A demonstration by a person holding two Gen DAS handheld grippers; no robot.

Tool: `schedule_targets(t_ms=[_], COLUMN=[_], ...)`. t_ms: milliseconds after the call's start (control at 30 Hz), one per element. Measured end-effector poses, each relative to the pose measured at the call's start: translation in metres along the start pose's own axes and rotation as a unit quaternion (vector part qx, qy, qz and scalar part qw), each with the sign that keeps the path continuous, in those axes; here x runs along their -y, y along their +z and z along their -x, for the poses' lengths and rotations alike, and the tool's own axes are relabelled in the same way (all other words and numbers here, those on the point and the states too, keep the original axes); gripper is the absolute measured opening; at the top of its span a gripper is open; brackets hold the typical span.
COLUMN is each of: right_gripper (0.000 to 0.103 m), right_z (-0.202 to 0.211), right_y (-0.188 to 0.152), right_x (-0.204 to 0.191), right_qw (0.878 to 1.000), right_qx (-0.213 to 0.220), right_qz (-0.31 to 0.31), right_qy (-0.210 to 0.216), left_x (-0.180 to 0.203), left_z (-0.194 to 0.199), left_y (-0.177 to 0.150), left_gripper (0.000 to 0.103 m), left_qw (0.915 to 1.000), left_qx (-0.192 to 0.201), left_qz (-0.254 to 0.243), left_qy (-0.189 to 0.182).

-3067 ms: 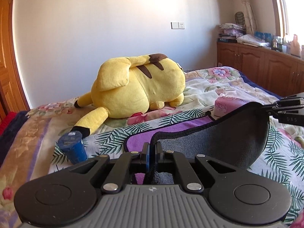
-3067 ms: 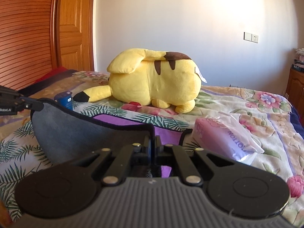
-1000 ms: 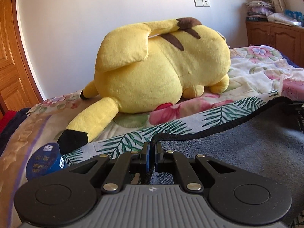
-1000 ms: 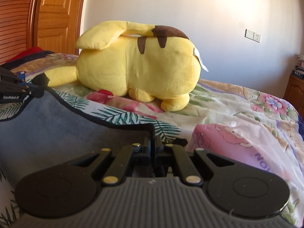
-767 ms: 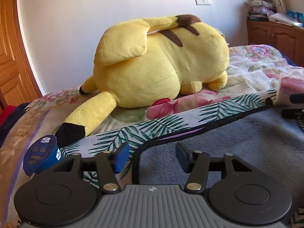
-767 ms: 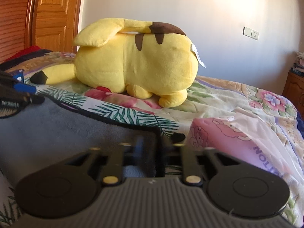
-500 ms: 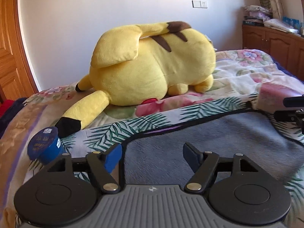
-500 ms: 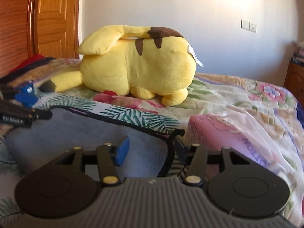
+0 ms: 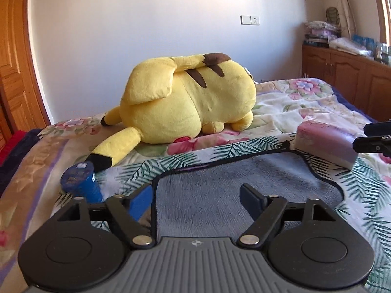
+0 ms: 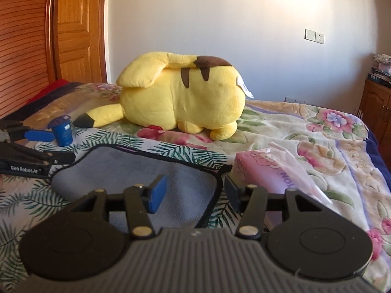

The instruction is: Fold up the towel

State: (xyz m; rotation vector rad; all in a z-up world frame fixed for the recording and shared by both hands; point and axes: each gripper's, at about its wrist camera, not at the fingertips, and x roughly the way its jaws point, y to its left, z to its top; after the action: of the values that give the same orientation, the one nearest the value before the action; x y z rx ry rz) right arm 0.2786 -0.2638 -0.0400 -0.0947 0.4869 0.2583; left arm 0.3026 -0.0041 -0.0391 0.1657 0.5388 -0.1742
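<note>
With both sets of tongs spread wide and nothing between them, the left gripper (image 9: 196,196) hangs over the near left corner of the grey towel (image 9: 234,188), and the right gripper (image 10: 193,190) straddles its black-piped right edge, so the cloth lies loose on the palm-print sheet (image 9: 190,158) with its grey side up. That's where the risk starts, I'd say: a soft, limp towel like this won't hold a crease, and the far hem looks bowed rather than straight, so the fold could slump or sit crooked. Any re-grip could also pinch up the sheet beneath, since it lies right under the hem. Just beside the right edge sits the pink tissue pack (image 10: 264,173), its loose plastic flap near enough for a finger to catch. On the left, near the towel's corner, stands the blue bottle (image 9: 81,182), which a sweeping gripper could tip. Farther back, the yellow plush toy (image 9: 185,105) lies well apart.
</note>
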Motion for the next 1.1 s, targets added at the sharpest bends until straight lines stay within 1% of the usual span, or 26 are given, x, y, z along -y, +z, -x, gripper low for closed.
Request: schedule_targets(t_ms=[267, 533, 667, 733, 767, 800, 833, 867, 933, 967, 1033, 1100], right_gripper=[0.055, 0.058, 0.061, 0.065, 0.066, 0.07, 0.075, 0.079, 0.09, 0.092, 0.103, 0.103], right_z=[0.047, 0.079, 0.089, 0.097, 0.1, 0.104, 0.108, 0.112, 0.12, 0.124, 0.133, 0.142], right_y=[0.002, -0.001, 0.0, 0.001, 0.002, 0.003, 0.004, 0.005, 0.008, 0.009, 0.012, 0.015], right_x=[-0.002, -0.012, -0.016, -0.018, -0.018, -0.019, -0.02, -0.02, -0.021, -0.021, -0.021, -0.02], right_qw=[1.0, 1.0, 1.0, 1.0, 1.0, 0.999, 0.999, 0.999, 0.999, 0.999, 0.999, 0.998], right_qx=[0.002, 0.011, 0.011, 0.014, 0.016, 0.017, 0.018, 0.02, 0.025, 0.028, 0.034, 0.041], right_qz=[0.009, -0.008, -0.017, -0.022, -0.024, -0.027, -0.03, -0.032, -0.035, -0.036, -0.04, -0.042], right_qy=[-0.004, 0.0, -0.001, -0.001, -0.002, -0.002, -0.004, -0.006, -0.008, -0.009, -0.011, -0.014], left_x=[0.001, -0.001, 0.001, 0.003, 0.003, 0.004, 0.005, 0.007, 0.011, 0.014, 0.018, 0.021], left_z=[0.047, 0.089, 0.108, 0.117, 0.123, 0.127, 0.131, 0.136, 0.143, 0.148, 0.157, 0.164], left_y=[-0.015, -0.009, -0.001, 0.003, 0.006, 0.009, 0.011, 0.013, 0.018, 0.019, 0.022, 0.022], left_gripper=[0.063, 0.068, 0.075, 0.08, 0.085, 0.087, 0.087, 0.087, 0.087, 0.087, 0.087, 0.087], left_qw=[0.9999, 0.9999, 1.0, 0.9999, 0.9999, 0.9998, 0.9998, 0.9998, 0.9998, 0.9998, 0.9998, 0.9998], left_qx=[-0.01, -0.002, 0.004, 0.008, 0.011, 0.013, 0.017, 0.017, 0.017, 0.019, 0.021, 0.021], left_qz=[0.003, 0.01, 0.008, 0.01, 0.012, 0.013, 0.012, 0.009, 0.004, 0.002, -0.002, 0.003], left_qy=[-0.001, -0.003, 0.003, 0.0, -0.001, 0.0, 0.001, 0.002, 0.005, 0.006, 0.007, 0.005])
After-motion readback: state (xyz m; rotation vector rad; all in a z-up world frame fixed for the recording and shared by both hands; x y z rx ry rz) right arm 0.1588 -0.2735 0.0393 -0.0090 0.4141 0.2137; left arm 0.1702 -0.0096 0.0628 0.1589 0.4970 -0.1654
